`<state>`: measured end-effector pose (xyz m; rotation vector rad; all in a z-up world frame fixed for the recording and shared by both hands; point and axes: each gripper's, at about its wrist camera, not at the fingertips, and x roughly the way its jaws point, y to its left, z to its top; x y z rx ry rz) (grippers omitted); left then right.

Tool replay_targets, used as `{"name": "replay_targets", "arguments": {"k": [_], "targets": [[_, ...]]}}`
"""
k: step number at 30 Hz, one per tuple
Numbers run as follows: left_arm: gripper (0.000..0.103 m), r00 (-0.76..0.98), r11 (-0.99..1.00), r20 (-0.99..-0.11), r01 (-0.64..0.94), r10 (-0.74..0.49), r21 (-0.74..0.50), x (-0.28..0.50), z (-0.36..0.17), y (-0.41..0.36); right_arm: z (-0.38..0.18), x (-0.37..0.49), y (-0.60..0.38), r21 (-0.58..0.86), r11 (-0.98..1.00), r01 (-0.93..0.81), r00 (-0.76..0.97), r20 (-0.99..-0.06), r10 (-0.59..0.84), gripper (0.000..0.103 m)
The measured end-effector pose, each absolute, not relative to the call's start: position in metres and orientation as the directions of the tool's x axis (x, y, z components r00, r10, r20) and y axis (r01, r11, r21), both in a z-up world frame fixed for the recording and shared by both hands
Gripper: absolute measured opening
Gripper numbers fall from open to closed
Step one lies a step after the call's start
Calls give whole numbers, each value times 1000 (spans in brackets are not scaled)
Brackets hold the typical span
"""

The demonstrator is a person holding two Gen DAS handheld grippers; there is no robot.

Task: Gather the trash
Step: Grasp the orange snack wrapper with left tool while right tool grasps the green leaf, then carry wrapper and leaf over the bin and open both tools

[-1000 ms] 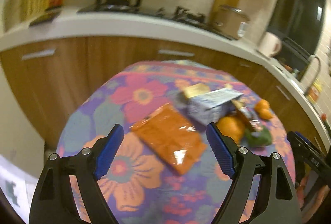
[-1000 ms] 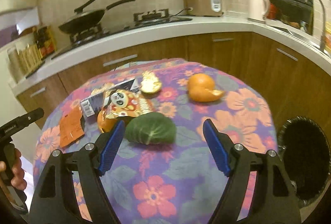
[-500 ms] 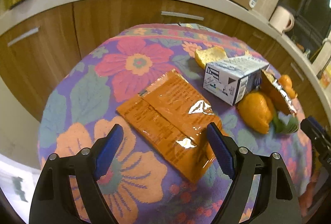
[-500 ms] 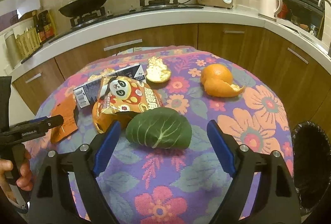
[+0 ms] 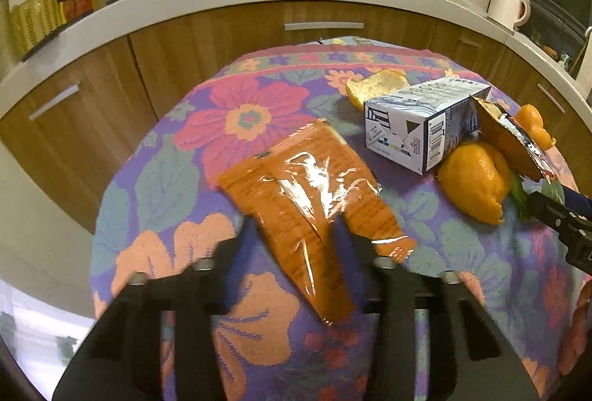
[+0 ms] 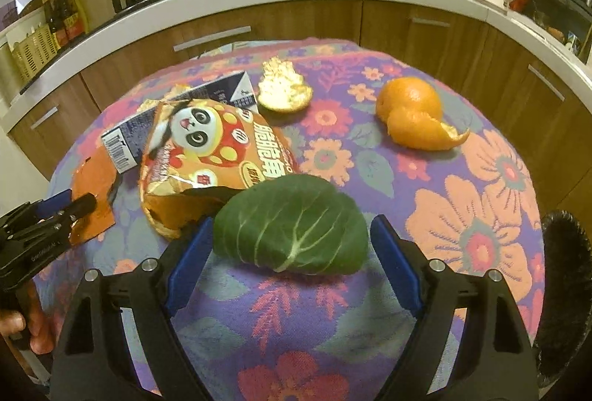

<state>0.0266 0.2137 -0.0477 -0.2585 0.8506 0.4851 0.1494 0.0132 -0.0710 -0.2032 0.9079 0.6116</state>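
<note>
trash is spread over the flower-patterned purple tablecloth of the round table [image 6: 462, 201], and judging by how much is there, collecting has barely begun. near the left edge lies a flat orange plastic wrapper [image 5: 314, 201]; the left gripper [image 5: 296, 245] has its jaws closed in on the wrapper's near end, with the film bunched between them, so it appears pinched though not lifted off the cloth. toward the middle sit a blue-and-white drink carton [image 5: 418, 123] on its side, a crumpled panda-print snack bag [image 6: 211, 149] leaning on it, and curled orange peels [image 5: 473, 182] underneath. a cupped piece of peel [image 6: 285, 90] lies toward the far edge, and a larger orange peel [image 6: 414, 116] toward the right edge. a dark green cabbage leaf [image 6: 292, 230] lies near the front edge, between the wide-open, empty jaws of the right gripper [image 6: 292, 253]. a black bin [image 6: 566, 290] stands off the right edge; whether it holds anything cannot be told. everything seen remains to be binned.
</note>
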Motion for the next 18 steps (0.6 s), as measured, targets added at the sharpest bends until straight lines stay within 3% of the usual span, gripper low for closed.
{"name": "replay_targets", "arguments": {"k": [2, 3, 9, 18], "targets": [[21, 570, 859, -765, -510, 300, -43, 23, -46, 215, -74, 151, 13, 94, 812, -576, 445, -797, 408, 63], [19, 576, 859, -763, -509, 293, -55, 22, -46, 216, -75, 151, 14, 95, 812, -575, 438, -803, 404, 51], [13, 618, 869, -745, -483, 251, -108, 12, -43, 216, -76, 140, 17, 85, 797, -599, 421, -812, 403, 20], [11, 678, 895, -709, -419, 195, -154, -10, -29, 199, -59, 122, -19, 169, 813, -558, 415, -791, 449, 7]]}}
